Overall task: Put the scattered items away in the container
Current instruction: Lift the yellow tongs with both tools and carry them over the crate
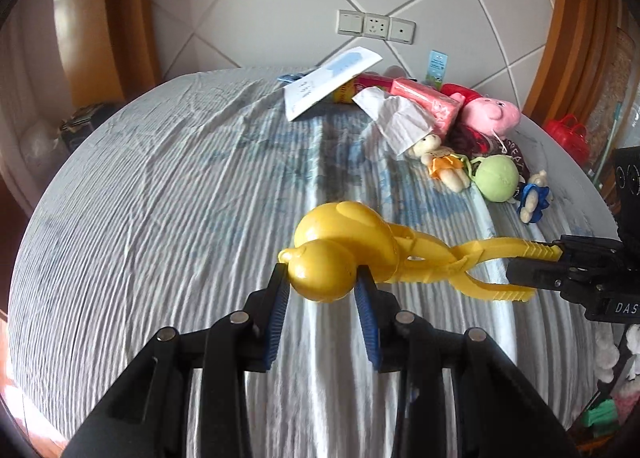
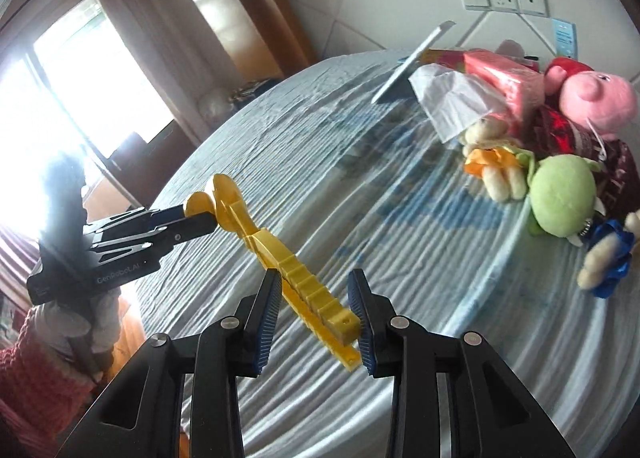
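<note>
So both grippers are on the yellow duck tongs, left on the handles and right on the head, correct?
Swapped. The left gripper clamps the tongs' duck head, seen in the left wrist view; the right gripper has the handles.

The glossy yellow plastic duck-shaped clamp toy is one colour throughout, ribbed handles included. The bed's crinkled cover is pale grey-white with fine stripes and faded blue print. Both grippers have black frames; the left gripper and right gripper carry ridged blue pads on their fingers. Among the scattered things: a pink plush pig with red clothing, a coral-pink tissue pack with a white tissue, a cream teddy in an orange dress, a light green plush ball, a cream doll in blue, and a white card with a light blue patch.
</note>
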`<control>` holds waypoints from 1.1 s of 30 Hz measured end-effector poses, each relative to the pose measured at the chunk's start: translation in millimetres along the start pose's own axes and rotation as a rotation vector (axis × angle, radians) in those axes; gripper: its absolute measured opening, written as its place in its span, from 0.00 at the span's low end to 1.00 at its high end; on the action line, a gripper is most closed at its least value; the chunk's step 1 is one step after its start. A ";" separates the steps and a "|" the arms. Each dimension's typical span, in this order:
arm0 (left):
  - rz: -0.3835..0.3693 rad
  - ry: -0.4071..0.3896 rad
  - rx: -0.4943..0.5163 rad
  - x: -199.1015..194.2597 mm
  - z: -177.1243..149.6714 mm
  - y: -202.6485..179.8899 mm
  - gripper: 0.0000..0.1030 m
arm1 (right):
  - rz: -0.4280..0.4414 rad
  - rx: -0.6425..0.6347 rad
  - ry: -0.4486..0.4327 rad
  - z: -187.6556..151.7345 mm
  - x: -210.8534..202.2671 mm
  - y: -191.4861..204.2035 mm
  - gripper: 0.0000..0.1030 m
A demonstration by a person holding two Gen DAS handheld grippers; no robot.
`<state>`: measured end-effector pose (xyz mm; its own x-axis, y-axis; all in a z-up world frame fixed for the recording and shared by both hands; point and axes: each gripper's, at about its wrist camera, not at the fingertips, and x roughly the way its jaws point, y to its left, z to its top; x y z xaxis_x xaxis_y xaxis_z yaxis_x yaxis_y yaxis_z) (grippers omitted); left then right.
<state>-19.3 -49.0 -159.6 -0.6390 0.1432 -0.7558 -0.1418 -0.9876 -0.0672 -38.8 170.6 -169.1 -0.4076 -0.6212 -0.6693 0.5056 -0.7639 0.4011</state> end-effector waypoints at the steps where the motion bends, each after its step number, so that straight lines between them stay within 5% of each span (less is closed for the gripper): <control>1: 0.015 -0.001 -0.014 -5.1 -4.6 5.3 0.32 | 0.013 -0.015 0.008 -0.2 3.0 5.7 0.33; 13: 0.199 0.022 -0.199 -54.6 -63.3 77.2 0.32 | 0.146 -0.178 0.140 -7.1 69.6 84.6 0.33; 25: 0.275 -0.003 -0.326 -97.3 -110.3 136.8 0.32 | 0.217 -0.287 0.190 -12.8 103.6 154.9 0.33; 33: 0.356 -0.033 -0.419 -152.5 -158.7 190.3 0.32 | 0.292 -0.381 0.223 -22.0 129.8 236.2 0.33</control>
<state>171.1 -268.9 -160.5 -0.6171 -0.2089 -0.7586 0.3958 -0.9157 -0.0698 44.4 -86.6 -175.0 -0.0576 -0.7148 -0.6970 0.8316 -0.4206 0.3626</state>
